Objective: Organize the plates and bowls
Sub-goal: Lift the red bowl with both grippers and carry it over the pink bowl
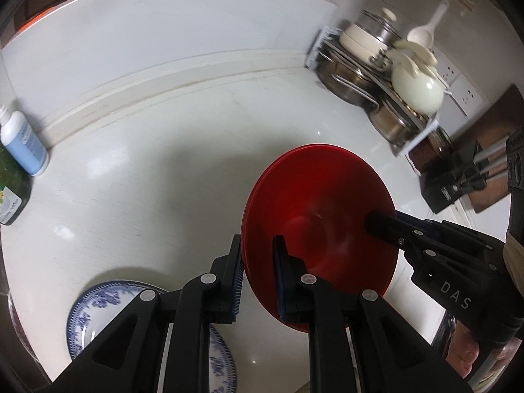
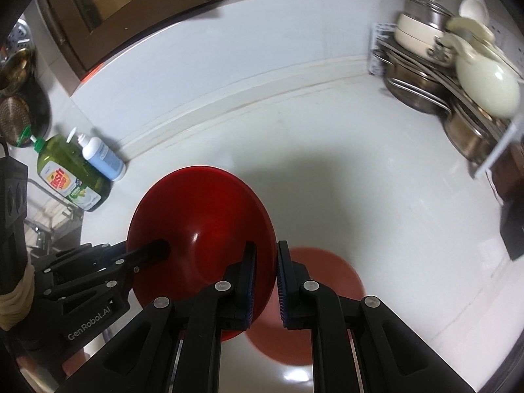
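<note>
Glossy white tabletop (image 1: 157,163) carries a blue-patterned plate (image 1: 85,321) at left; above it, smooth round red plates (image 1: 314,203) hang stacked, their rim pinched by the nearly closed left hand-held gripper (image 1: 258,278), the opposite edge by the right hand-held gripper (image 2: 265,281).

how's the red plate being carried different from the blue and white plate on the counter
The red plate is plain and glossy; the blue and white plate has a floral pattern. The red plate is held tilted above the counter, the left tool and right tool each clamped on its rim; the patterned plate lies flat, untouched. Both are round.
</note>
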`<state>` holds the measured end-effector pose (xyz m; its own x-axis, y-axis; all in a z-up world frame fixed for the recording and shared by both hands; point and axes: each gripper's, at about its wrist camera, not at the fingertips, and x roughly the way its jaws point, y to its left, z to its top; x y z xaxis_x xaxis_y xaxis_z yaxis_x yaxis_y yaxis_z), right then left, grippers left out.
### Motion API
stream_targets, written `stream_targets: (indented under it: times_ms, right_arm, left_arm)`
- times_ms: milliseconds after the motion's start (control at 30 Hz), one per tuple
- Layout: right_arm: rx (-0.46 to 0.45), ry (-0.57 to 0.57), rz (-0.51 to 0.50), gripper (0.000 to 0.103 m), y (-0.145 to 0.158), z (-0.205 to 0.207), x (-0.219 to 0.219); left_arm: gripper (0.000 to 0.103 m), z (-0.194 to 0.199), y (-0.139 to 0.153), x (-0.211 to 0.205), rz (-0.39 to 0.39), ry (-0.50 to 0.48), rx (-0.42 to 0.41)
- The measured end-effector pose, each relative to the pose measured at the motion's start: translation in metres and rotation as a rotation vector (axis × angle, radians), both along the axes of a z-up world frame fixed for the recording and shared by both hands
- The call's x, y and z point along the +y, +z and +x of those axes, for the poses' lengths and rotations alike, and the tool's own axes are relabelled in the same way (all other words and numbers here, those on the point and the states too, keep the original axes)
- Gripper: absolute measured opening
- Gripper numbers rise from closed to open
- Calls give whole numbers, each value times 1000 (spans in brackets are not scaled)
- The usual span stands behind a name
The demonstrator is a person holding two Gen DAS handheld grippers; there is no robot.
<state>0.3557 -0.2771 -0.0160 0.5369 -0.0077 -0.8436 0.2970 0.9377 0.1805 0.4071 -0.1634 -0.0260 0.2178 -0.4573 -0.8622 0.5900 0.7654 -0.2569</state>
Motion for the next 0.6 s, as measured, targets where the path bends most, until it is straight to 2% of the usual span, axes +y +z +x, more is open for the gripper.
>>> stream_targets:
  times_ms: [600]
  right_arm:
    - [80, -91, 27, 14, -37, -42, -36]
  left_arm:
    - [17, -31, -36, -37, 59, -84, 82]
